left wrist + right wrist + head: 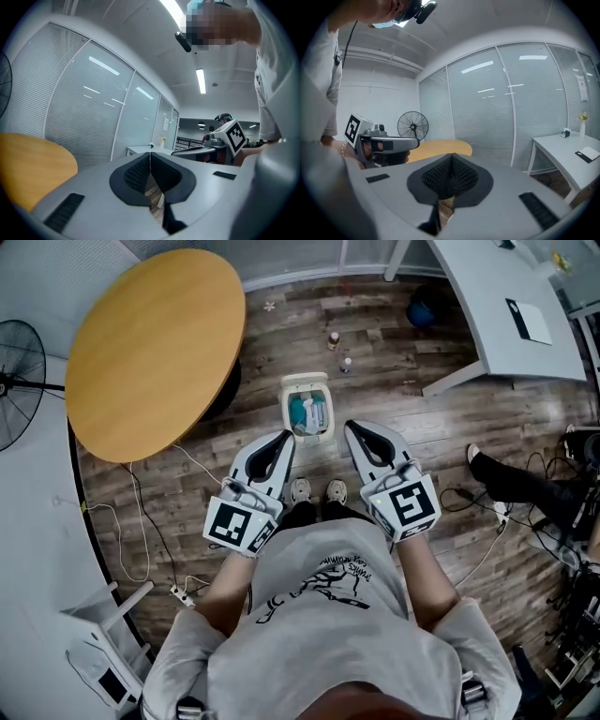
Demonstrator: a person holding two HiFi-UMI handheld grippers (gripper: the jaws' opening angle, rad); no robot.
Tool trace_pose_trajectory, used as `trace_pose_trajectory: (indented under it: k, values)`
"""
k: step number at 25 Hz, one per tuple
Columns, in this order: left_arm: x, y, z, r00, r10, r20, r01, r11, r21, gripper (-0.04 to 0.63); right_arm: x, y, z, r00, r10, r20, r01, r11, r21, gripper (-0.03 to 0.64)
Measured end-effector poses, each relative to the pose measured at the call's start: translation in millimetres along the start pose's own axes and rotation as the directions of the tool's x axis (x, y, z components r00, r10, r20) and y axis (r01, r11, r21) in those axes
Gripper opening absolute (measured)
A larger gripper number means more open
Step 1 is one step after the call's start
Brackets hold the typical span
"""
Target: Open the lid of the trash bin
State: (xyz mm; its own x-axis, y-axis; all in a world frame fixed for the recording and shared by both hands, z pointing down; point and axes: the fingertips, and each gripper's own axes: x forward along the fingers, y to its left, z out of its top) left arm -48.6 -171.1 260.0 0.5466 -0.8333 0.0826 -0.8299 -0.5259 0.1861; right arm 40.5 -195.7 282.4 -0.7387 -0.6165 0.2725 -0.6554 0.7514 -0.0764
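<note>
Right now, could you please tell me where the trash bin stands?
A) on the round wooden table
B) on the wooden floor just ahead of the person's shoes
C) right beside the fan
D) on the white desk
B: in the head view the trash bin sits on the wooden floor just beyond the person's shoes, off the round table and the white desk.

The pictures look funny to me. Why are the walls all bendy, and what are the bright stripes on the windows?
Both gripper views: wide-angle lenses curve the window frames and darken the corners. Right gripper view: the stripes on the glass wall are ceiling-light reflections. Head view: sharp, evenly lit.
</note>
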Motion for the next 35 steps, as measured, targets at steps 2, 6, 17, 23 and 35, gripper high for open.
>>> trace_pose_trajectory:
  k: [2,6,17,23,35]
  values:
    - [-4.6,-2.7,12.4,1.000,0.005,0.009,-0.005,1.000,0.001,0.020,-6.1,1.8,13.5,1.000,-0.012,0.000,0.012,1.000,-0.002,0.006]
    - [-11.3,-6.8,35.2,0.999,0.018,0.036,-0.017,1.000,-0.006,0.020,-19.1,3.9,46.6,0.999,-0.014,0.047,0.015,1.000,-0.021,0.006]
    - [-29.3,-9.8,102.5,0.994,0.035,0.108,-0.043,0.996,0.072,0.020,-44.8,8.6,108.5,0.991,-0.054,0.127,0.063,0.996,-0.070,0.006]
    - [-35.3,-15.8,124.6,0.989,0.035,0.142,-0.049,0.994,0.094,0.020,-54.4,13.0,127.8,0.984,-0.070,0.161,0.084,0.993,-0.084,0.006]
    - [-36.8,-18.6,137.4,0.987,0.048,0.156,-0.064,0.993,0.102,0.020,-61.6,4.3,144.0,0.979,-0.093,0.184,0.111,0.990,-0.091,0.005]
